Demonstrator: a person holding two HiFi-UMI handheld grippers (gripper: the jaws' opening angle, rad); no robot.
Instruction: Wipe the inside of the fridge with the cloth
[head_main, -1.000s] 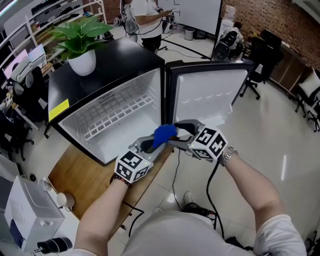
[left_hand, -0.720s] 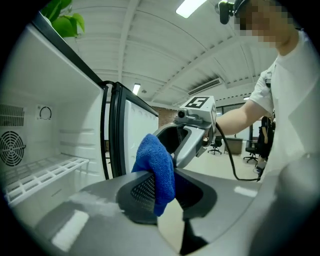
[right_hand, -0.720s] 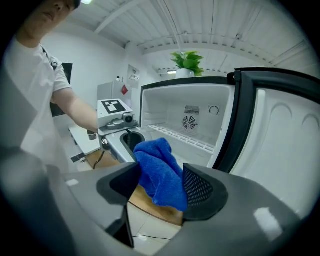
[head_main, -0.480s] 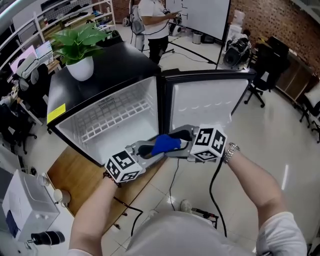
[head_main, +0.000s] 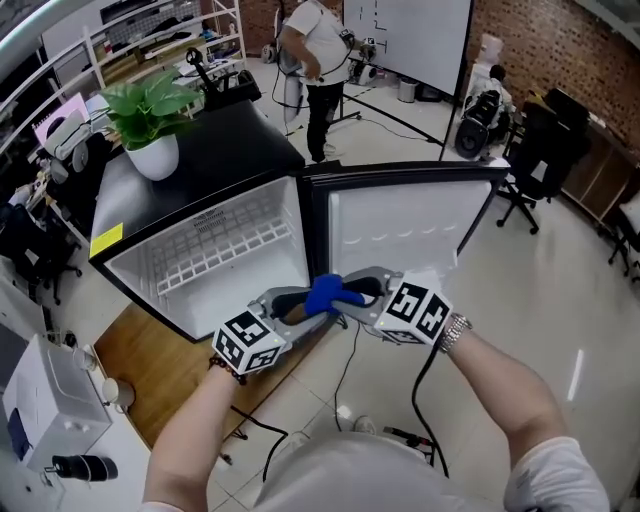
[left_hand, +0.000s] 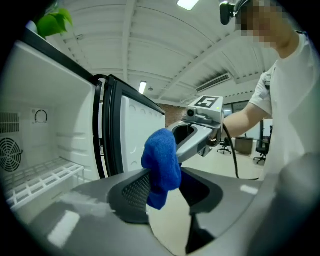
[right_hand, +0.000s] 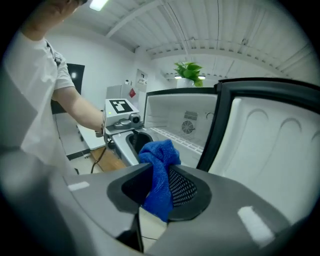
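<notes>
Blue terry cloth (head_main: 330, 293) hangs bunched in mid-air between the two claws. It is just in front of the open black mini fridge (head_main: 230, 140) with its white lining and touches no surface inside.

The right claw (head_main: 355, 290) has just been closing. It now pinches the cloth's upper fold between its ribbed pads, and a tail droops below the jaws. The left claw (head_main: 305, 300) has just been opening. Its jaws stand apart with the cloth between them, fabric resting against one pad and the other clear.

This reads as a hand-over. The claws meet tip to tip so the cloth never drops, and the right one takes it, presumably to do the wiping.

The white-lined door (head_main: 400, 220) stands wide to the right, so the cavity and its white wire shelf (head_main: 215, 250) are open to reach. Wiping seems not yet begun. Next, the left claw should back clear and the right should carry the cloth in. With only a fold gripped, the cloth could slip during rubbing.
</notes>
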